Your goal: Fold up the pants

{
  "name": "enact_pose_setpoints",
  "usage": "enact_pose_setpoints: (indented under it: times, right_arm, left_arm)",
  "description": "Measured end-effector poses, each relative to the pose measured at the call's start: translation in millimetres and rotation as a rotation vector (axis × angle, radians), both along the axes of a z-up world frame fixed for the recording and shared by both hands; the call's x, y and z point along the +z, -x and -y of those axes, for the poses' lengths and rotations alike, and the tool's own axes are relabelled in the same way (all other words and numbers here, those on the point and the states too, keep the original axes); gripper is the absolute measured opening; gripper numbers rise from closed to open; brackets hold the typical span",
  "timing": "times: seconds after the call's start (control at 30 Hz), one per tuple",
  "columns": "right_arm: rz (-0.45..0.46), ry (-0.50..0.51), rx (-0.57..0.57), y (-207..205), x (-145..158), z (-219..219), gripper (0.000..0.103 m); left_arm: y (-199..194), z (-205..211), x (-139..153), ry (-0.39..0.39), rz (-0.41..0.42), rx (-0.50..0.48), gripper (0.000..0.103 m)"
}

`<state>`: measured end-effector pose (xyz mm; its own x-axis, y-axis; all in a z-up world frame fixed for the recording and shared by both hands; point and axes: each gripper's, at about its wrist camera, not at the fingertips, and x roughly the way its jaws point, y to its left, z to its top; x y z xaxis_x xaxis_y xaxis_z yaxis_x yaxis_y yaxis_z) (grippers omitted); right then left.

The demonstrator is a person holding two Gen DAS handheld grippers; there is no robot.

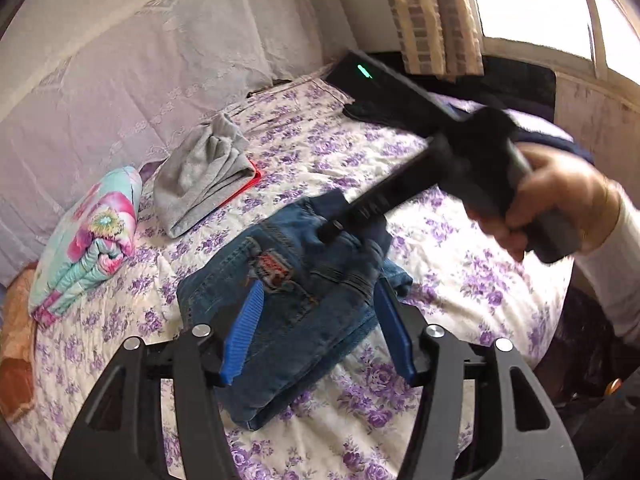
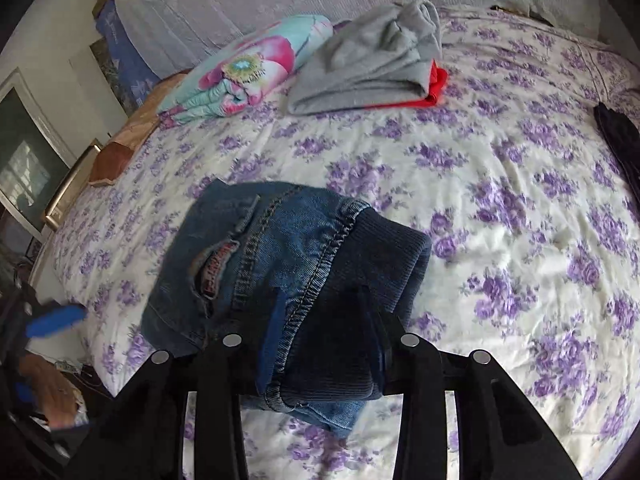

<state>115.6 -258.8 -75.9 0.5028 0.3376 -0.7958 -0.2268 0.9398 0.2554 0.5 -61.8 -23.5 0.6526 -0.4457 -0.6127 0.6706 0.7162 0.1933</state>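
Small blue jeans (image 1: 304, 320) lie folded into a thick bundle on the flowered bedspread (image 1: 448, 248). My left gripper (image 1: 318, 284) stands open, its blue fingers (image 1: 242, 328) wide apart on either side of the bundle's near end and not pinching it. A hand holds my right gripper (image 1: 332, 234) from the right, its tips down on the far end of the jeans. In the right wrist view the jeans (image 2: 240, 260) fill the gap of the right gripper (image 2: 322, 292), which is shut on the dark ribbed waistband (image 2: 384, 256). The left gripper (image 2: 56, 320) is a blue blur at the lower left.
A grey garment (image 1: 200, 184) lies on a red one beside a folded flowered blanket (image 1: 84, 240) near the pillows. A black device with a green light (image 1: 372, 76) and dark clothing (image 2: 616, 140) lie at the bed's far side. A curtained window (image 1: 520, 8) is behind.
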Motion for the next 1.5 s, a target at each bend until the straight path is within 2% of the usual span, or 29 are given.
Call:
enact_pose_setpoints:
  times: [0.1,0.2,0.3,0.4,0.47,0.63,0.77,0.83,0.9,0.97,1.03,1.1,1.23,1.33,1.4,1.43,1.5]
  right_arm:
    - [0.016,-0.050,-0.010,5.4,-8.4,9.0,0.037]
    - [0.030,0.001,-0.006,7.5,-5.9,1.6,0.037]
    - [0.042,0.026,-0.007,9.6,-5.7,-1.4,0.037]
    - [0.034,0.007,-0.007,8.3,-6.6,2.5,0.037]
    - [0.026,0.006,-0.007,6.1,-6.7,2.5,0.037]
    - [0.012,0.082,-0.009,3.6,-1.1,-9.0,0.039]
    - [-0.064,0.088,0.007,-4.5,18.6,-13.0,0.046]
    - [-0.044,0.077,0.025,-9.2,41.0,-17.0,0.049]
    - [0.011,0.113,0.043,-17.0,63.3,-27.8,0.058]
    - [0.034,0.157,0.081,-32.8,72.9,-49.1,0.060]
    - [-0.010,0.145,0.159,-55.8,67.9,-76.6,0.060]
    - [-0.085,0.124,0.232,-79.4,55.9,-107.5,0.060]
    - [-0.132,0.236,0.317,-107.2,37.8,-165.6,0.060]
    - [-0.161,0.296,0.339,-120.7,25.7,-189.1,0.060]
    - [-0.140,0.456,0.323,-125.5,12.9,-199.2,0.062]
    - [-0.145,0.488,0.325,-128.7,4.6,-201.0,0.064]
    - [-0.200,0.466,0.299,-138.3,-11.0,-197.5,0.066]
  left_arm:
    - [-39.4,-22.5,9.1,0.105,-0.093,0.100,0.058]
    - [-82.5,-25.4,1.7,0.150,-0.209,0.202,0.058]
    - [-109.6,-17.1,-25.1,0.158,-0.337,0.285,0.056]
    - [-126.4,-5.6,-64.5,0.124,-0.443,0.318,0.053]
    - [-126.7,-1.4,-76.2,0.105,-0.424,0.334,0.053]
    - [-127.8,-4.2,-73.4,0.107,-0.426,0.323,0.053]
    - [-120.9,-16.0,-65.4,0.144,-0.435,0.303,0.051]
    - [-111.2,-24.9,-57.8,0.167,-0.441,0.287,0.051]
    - [-97.0,-36.0,-49.9,0.210,-0.449,0.257,0.051]
    - [-81.1,-45.0,-45.2,0.247,-0.450,0.237,0.051]
    - [-68.2,-50.8,-48.3,0.256,-0.450,0.235,0.051]
    - [-60.2,-51.4,-57.8,0.225,-0.443,0.259,0.051]
    - [-45.6,-41.6,-69.8,0.144,-0.385,0.284,0.051]
    - [-41.1,-35.3,-70.9,0.114,-0.360,0.289,0.051]
    - [-40.4,-33.9,-72.7,0.108,-0.351,0.291,0.052]
    - [-39.8,-33.0,-74.0,0.104,-0.348,0.290,0.052]
    - [-38.2,-30.0,-77.2,0.084,-0.338,0.298,0.053]
